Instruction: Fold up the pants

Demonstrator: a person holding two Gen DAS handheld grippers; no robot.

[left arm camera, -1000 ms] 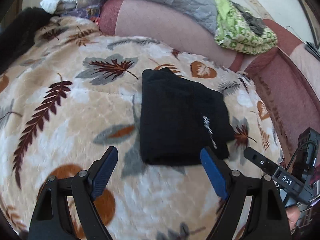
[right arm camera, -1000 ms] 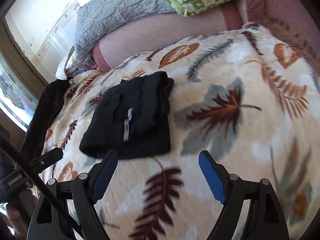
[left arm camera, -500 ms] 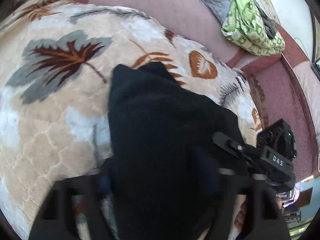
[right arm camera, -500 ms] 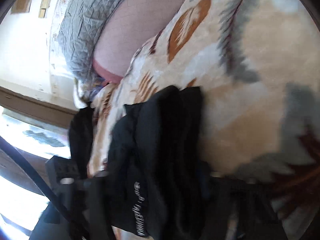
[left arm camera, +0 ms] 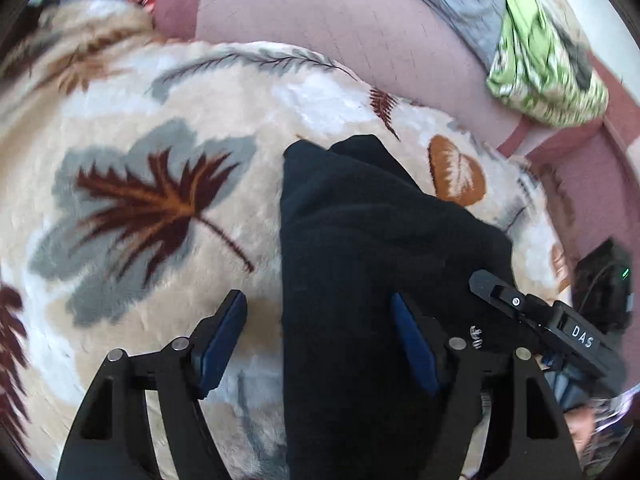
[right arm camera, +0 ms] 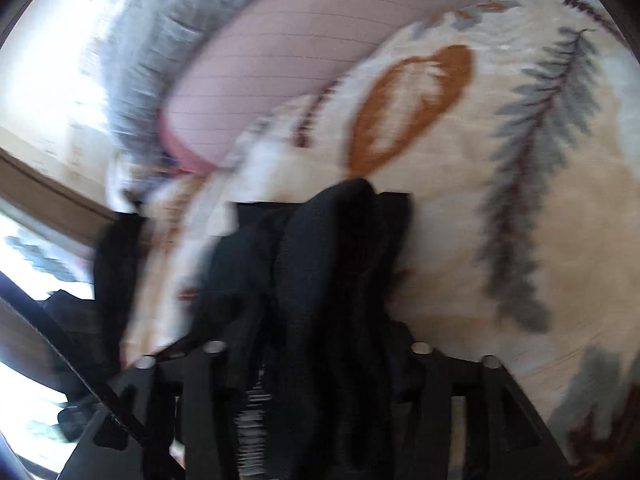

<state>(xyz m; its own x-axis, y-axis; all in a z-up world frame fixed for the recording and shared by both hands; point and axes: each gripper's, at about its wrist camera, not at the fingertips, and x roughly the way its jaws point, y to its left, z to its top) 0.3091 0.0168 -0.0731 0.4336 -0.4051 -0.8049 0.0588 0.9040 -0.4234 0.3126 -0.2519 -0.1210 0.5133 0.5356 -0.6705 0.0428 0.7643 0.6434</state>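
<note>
Straddling knit black pants (left arm camera: 360,248), left gripper (left arm camera: 320,336) apparently unclosed.

The left claw (left arm camera: 320,338) is matte black plastic, its two forked arms ending in flat blue fingertips (left arm camera: 222,338), with round silver screw heads at the pivots. The right claw (right arm camera: 316,354) has the same black frame and silver screws; its tips are hidden and blurred. Seen from the left wrist, its black body bears a white "DAS" label, beside a dark box with a small green light.
</note>
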